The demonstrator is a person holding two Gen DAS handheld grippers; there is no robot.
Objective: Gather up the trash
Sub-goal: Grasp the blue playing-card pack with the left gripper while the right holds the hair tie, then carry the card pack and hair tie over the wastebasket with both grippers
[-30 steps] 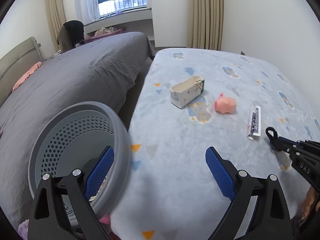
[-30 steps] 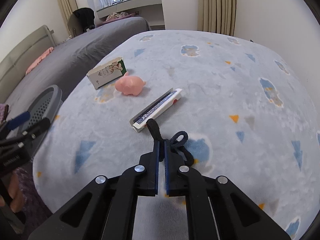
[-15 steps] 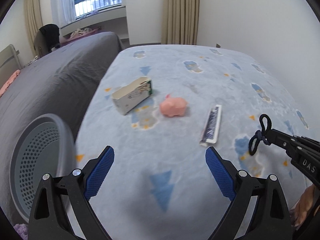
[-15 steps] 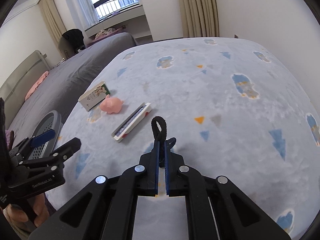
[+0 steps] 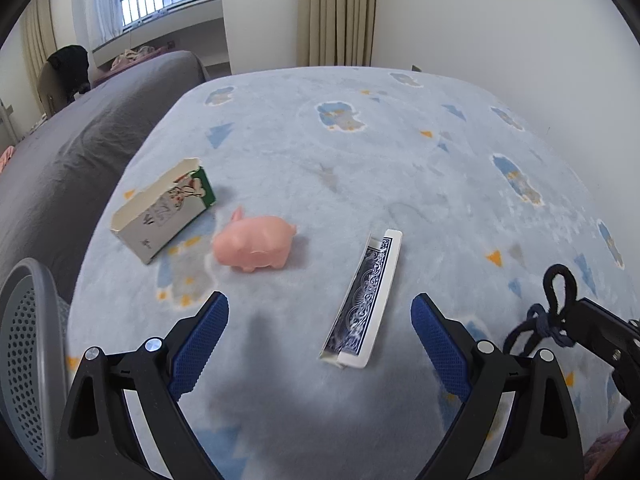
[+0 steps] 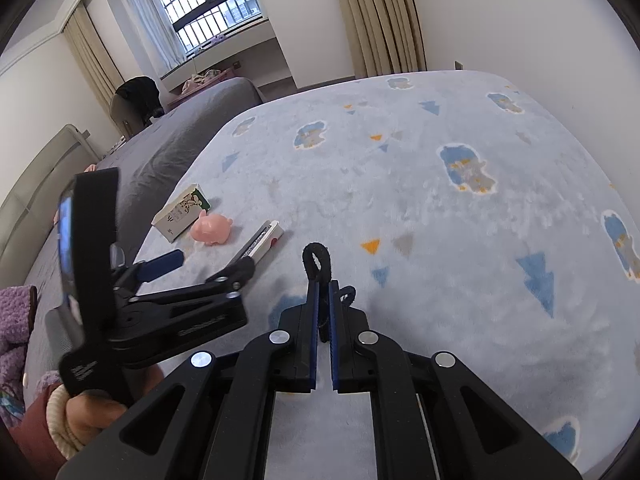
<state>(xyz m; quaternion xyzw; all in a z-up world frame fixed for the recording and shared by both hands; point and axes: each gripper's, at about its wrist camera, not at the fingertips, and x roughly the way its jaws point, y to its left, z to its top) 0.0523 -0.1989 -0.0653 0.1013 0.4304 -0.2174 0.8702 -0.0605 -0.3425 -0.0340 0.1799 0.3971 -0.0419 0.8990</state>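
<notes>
My right gripper [image 6: 323, 288] is shut on a dark knotted cord [image 6: 316, 264], whose loop sticks up past the fingertips, clear of the blanket. In the left wrist view the cord [image 5: 558, 284] and right gripper [image 5: 580, 320] hang at the right edge. My left gripper [image 5: 319, 304] is open and empty above the blanket, with a blue-patterned card box [image 5: 366, 300] lying between and just beyond its fingers. A pink toy pig [image 5: 256, 244] and an opened milk carton [image 5: 164, 208] lie farther left. The right wrist view shows the left gripper [image 6: 206, 266] near the card box [image 6: 262, 242].
A grey perforated basket [image 5: 24, 344] stands at the left edge, off the pale blue blanket [image 5: 360, 152]. A grey-covered bed [image 5: 80, 140] runs along the left. White wall and curtains close the far side. A hand [image 6: 92, 412] holds the left gripper.
The left gripper swung right, away from the basket, and now hovers near the card box. The right gripper rose a little and rolled, lifting the cord off the blanket.
</notes>
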